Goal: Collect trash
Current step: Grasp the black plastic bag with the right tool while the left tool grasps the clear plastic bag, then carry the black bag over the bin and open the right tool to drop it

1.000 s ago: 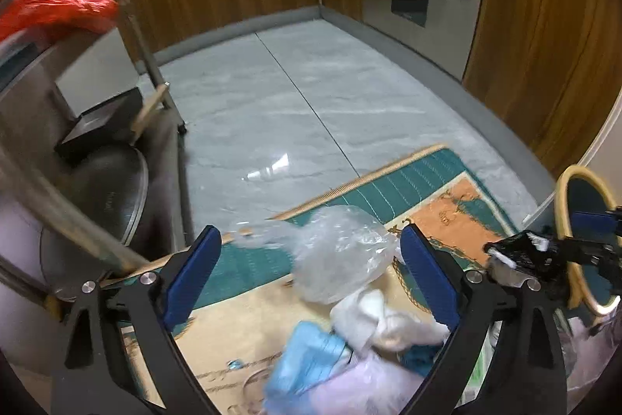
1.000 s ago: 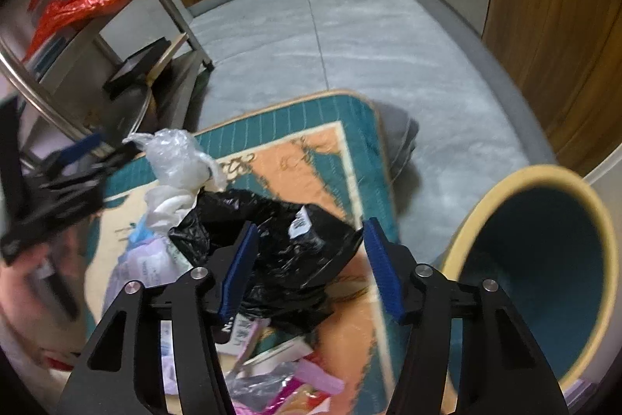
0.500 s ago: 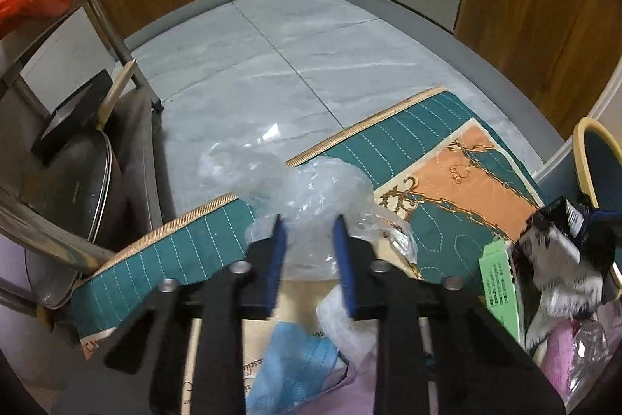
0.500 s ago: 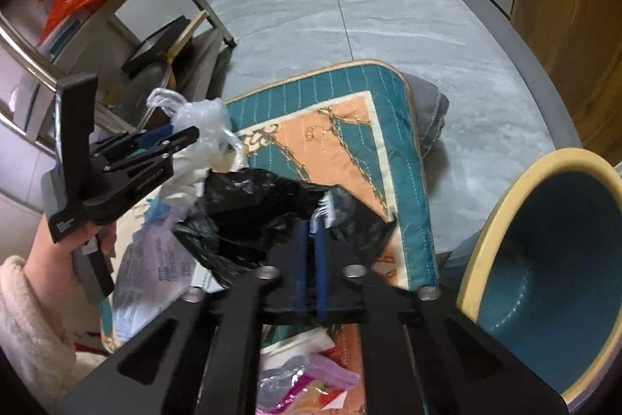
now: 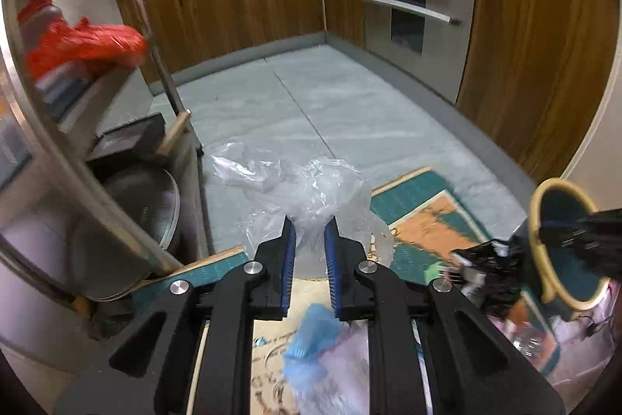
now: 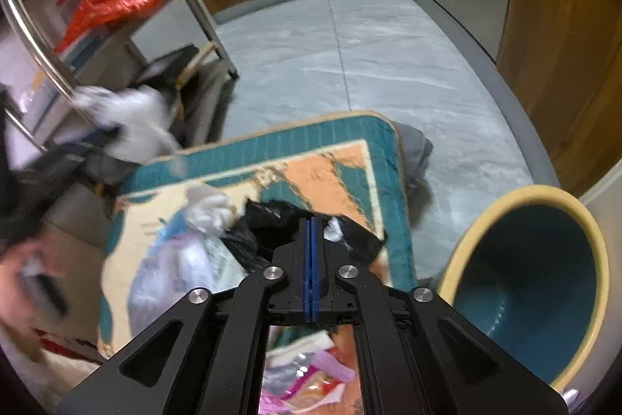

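Clear plastic bag [image 5: 307, 189] bunched upward in left claw [image 5: 310, 234], black bag [image 6: 280, 224] in right claw [image 6: 311, 232]

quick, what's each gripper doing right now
left gripper: shut on the clear bag
right gripper: shut on the black bag

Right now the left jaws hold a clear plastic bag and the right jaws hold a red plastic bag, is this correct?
Not quite. The right gripper is shut on a black plastic bag, as the right wrist view shows. The red bag lies on the shelf. The left gripper does hold the clear plastic bag.
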The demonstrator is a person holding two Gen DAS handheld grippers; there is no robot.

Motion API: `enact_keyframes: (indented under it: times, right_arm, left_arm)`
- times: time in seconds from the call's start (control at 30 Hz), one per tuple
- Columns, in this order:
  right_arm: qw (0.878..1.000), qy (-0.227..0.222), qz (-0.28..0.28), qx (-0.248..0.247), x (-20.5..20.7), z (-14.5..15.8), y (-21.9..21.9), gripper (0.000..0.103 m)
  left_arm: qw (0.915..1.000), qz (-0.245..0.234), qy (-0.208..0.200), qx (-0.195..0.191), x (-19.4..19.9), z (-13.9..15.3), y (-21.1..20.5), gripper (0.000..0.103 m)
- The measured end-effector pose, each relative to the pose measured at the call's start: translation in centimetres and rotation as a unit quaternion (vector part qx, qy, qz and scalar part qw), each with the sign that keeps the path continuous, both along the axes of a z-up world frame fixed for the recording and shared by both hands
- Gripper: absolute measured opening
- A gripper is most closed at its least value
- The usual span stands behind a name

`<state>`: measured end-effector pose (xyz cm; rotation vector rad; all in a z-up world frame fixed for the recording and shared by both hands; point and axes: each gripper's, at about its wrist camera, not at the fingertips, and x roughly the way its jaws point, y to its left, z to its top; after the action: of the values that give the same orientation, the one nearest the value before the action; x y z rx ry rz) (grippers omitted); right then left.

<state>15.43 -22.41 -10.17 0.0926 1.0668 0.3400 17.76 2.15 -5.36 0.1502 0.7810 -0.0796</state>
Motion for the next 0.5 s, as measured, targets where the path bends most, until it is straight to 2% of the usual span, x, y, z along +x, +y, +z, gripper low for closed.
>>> enact_keyframes:
  times: [0.03, 0.1, 0.2, 0.27, 0.3, 0.37, 0.4, 0.43, 0.5]
  right_arm:
    - [1.0, 0.007, -0.005, -0.012, 0.1, -0.6, -0.2, 0.046]
    - [0.999, 0.014, -0.021, -0.022, 0.2, -1.3, -0.6, 0.061]
    - [0.998, 0.036, -0.041, -0.007, 0.8, -2.4, -1.2, 0.063]
    - [0.996, 0.07, -0.052, 0.012, 1.4, -3.6, -1.4, 0.063]
    - [0.995, 0.082, -0.053, 0.02, 1.5, -4.1, -1.3, 0.062]
    - [0.992, 0.111, -0.054, 0.031, 1.6, -5.2, -1.1, 0.041]
    - [0.991, 0.116, -0.054, 0.029, 1.6, -5.4, -0.9, 0.025]
    - [0.992, 0.113, -0.055, 0.024, 1.5, -5.3, -0.8, 0.014]
    - [0.993, 0.099, -0.053, 0.022, 1.3, -4.4, -0.5, 0.009]
  left_arm:
    - [0.9999, -0.001, -0.011, 0.003, -1.0, 1.3, 0.0, 0.014]
    - [0.9998, -0.002, -0.02, 0.003, -2.7, 2.9, 0.4, 0.015]
    - [0.9997, 0.007, -0.024, -0.003, -5.4, 4.7, 0.9, 0.014]
    - [0.9996, 0.015, -0.025, -0.005, -6.9, 5.2, 1.2, 0.014]
    - [0.9995, 0.018, -0.025, -0.007, -7.5, 5.3, 1.2, 0.014]
    - [0.9995, 0.016, -0.024, -0.009, -7.9, 5.3, 1.0, 0.014]
    - [0.9996, 0.014, -0.025, -0.007, -8.0, 5.3, 0.9, 0.014]
    - [0.9996, 0.009, -0.027, -0.003, -8.0, 5.2, 0.7, 0.014]
    - [0.9996, 0.001, -0.028, 0.003, -7.9, 5.1, 0.3, 0.014]
